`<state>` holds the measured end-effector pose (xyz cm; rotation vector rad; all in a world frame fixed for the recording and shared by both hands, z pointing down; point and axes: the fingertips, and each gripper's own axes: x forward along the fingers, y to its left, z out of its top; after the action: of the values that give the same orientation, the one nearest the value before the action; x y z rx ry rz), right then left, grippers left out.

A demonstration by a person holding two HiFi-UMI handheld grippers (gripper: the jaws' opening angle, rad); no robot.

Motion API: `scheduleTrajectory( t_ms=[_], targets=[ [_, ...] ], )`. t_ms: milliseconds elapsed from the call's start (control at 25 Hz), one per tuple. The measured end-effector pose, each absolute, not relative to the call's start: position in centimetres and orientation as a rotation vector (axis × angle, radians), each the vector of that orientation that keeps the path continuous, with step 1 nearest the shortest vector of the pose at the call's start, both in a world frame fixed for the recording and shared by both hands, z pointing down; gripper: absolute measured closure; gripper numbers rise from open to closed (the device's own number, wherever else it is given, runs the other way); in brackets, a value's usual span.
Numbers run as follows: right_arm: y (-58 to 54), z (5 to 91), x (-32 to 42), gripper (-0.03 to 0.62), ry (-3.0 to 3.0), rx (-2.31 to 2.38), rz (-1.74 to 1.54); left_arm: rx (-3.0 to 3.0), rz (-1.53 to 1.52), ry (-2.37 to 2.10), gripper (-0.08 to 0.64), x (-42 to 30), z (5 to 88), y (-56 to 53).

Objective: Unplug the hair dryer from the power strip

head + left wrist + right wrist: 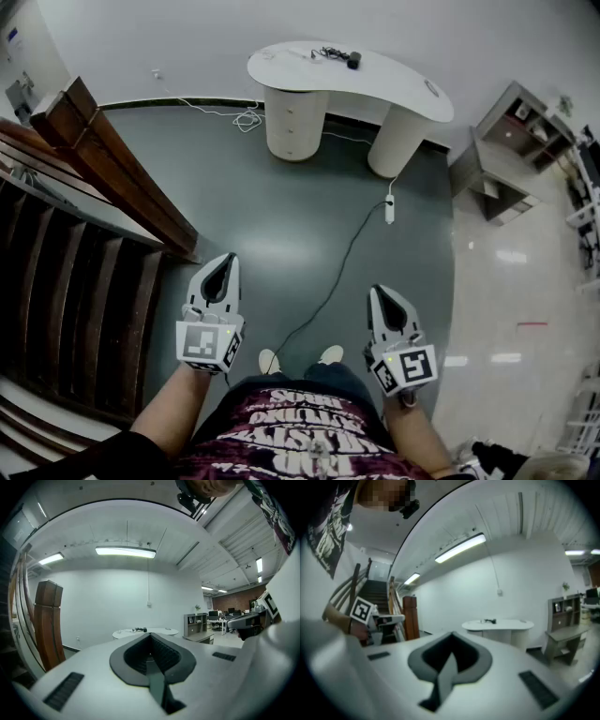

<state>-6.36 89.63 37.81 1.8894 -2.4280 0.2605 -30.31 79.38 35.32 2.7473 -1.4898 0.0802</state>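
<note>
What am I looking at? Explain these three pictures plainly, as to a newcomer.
No robot here: a person holds a hand tool with a claw in each hand. The head view looks down from the person's head: left claw, right claw, both shut and empty. Ahead on the grey floor lie a power strip and a black cord; beyond stands a white table carrying small dark things. The other two pictures come from cameras riding on each claw, looking along it toward that table.
</note>
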Motion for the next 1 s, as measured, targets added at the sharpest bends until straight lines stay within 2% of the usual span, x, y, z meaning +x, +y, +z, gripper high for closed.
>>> scheduleTrajectory(
  t_ms=[640, 1000],
  targets=[
    [93.1, 37.5, 8.5, 0.558, -2.511, 1.869, 0.347, 2.678, 0.05, -1.622, 0.537, -18.4, 33.3, 81.7],
    [93.5, 39.6, 10.2, 0.558, -2.573, 1.832, 0.454, 2.716, 0.121, -1.656, 0.537, -15.9, 32.3, 83.1]
  ],
)
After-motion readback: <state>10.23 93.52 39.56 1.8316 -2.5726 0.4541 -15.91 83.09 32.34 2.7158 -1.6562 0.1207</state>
